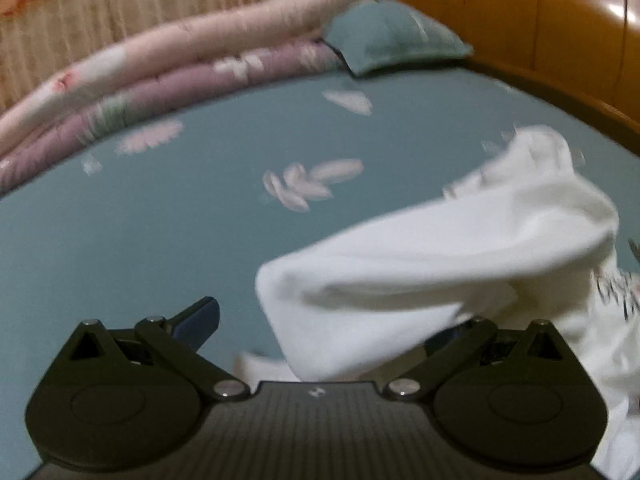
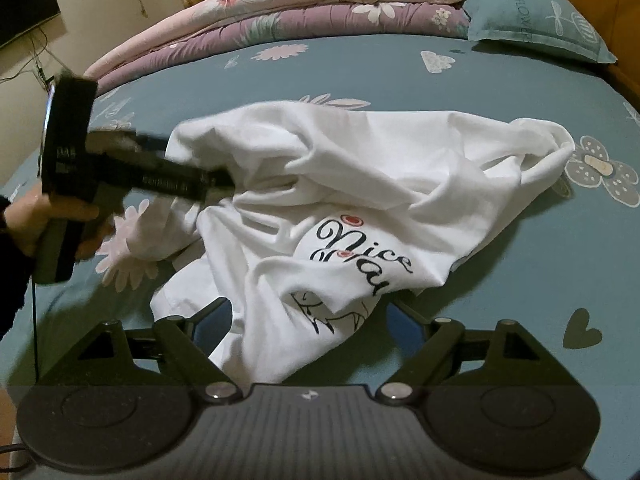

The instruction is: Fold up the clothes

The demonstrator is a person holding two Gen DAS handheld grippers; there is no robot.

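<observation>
Teal bedsheet with pale leaf and flower prints covers the bed and fills both views.

Right gripper: black two-finger tool, fingers spread wide, blue pads standing at 9 and 3 o'clock of the cloth's near hem, neither pressing on it. Its fingertips are partly covered by cloth.

Crumpled white cotton T-shirt: lies on the sheet at the centre of the right wrist view, black script print reading "Nice" face up, the lower lettering lost in folds.

Left gripper: fingers parted; one blue pad bare at 9 o'clock, the other buried under a draped fold of the shirt, so any grip there cannot be told. Picture blurred. In the right wrist view this tool enters from 9 o'clock, tip hidden in cloth, held by a hand with a dark sleeve.

Folded pink and mauve floral quilts: stacked at 12 o'clock.

Teal pillow: at 1 o'clock, cut off by the frame edge.

Orange-brown wooden headboard: at 1 o'clock.
</observation>
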